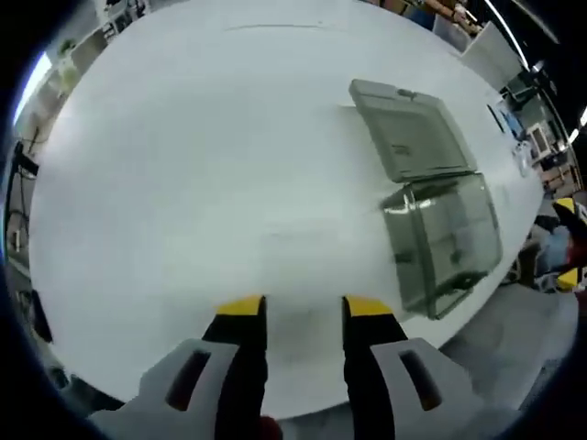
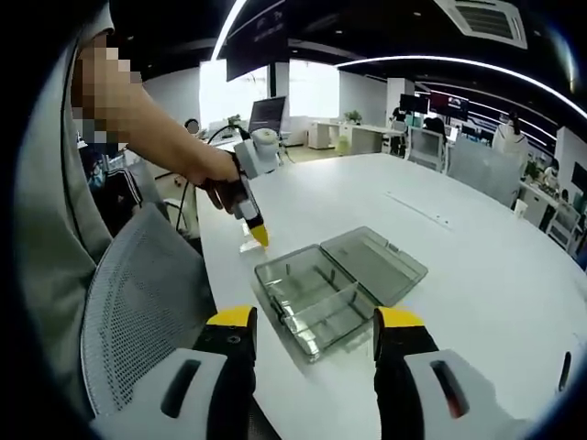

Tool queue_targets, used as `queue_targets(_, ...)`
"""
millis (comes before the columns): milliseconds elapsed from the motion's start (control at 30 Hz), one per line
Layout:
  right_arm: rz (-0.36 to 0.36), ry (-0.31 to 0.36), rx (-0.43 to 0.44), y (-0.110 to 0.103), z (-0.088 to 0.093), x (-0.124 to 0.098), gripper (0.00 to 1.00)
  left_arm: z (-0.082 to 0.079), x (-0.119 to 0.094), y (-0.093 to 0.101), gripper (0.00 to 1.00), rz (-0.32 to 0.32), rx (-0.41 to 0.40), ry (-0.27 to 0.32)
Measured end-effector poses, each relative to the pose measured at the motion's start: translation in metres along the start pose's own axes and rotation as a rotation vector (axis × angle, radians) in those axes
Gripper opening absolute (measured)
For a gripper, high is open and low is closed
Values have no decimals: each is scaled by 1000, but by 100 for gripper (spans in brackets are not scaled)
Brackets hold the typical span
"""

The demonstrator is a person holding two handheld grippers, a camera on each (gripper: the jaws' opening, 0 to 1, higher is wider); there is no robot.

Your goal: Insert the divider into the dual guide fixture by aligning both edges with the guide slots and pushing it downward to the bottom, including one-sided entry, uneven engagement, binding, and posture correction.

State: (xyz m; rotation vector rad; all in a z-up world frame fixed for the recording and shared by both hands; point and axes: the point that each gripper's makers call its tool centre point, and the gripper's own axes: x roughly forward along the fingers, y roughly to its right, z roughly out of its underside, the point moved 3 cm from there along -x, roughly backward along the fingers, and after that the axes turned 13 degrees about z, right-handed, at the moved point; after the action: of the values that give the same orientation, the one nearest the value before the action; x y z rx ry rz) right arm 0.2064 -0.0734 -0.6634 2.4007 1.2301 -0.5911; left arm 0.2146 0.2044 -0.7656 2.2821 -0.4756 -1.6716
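Nearest in the right gripper view, the right gripper had its yellow-tipped jaws spread wide with nothing between them, poised above the near edge of the white table. Just past those tips sat a clear plastic box with its hinged lid thrown open and lying flat on the table beside it. Inside the box, thin clear walls split the space into compartments; whether any of these was the loose divider could not be told, and nothing else lay in the compartments.

Beyond the box, the left gripper pointed steeply down at the table near the box's far corner, held by a person's hand. Something small and pale lay at its tip, too unclear to name. In the left gripper view its jaws stood apart and empty over bare table, with the box and lid off to the right.

A mesh chair back stood at the table's near left edge. Farther off were desks, monitors and office chairs.
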Motion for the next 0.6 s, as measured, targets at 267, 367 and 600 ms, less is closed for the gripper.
queue_targets(267, -6, 1, 21, -1, -1, 1, 47, -1, -10, 14, 28, 76, 5, 48)
queue_targets(367, -9, 2, 28, 0, -2, 1, 47, -5, -14, 26, 28, 129, 15, 75)
queue_targets(600, -26, 6, 56, 1, -6, 4, 47, -15, -25, 55, 28, 216, 63, 120)
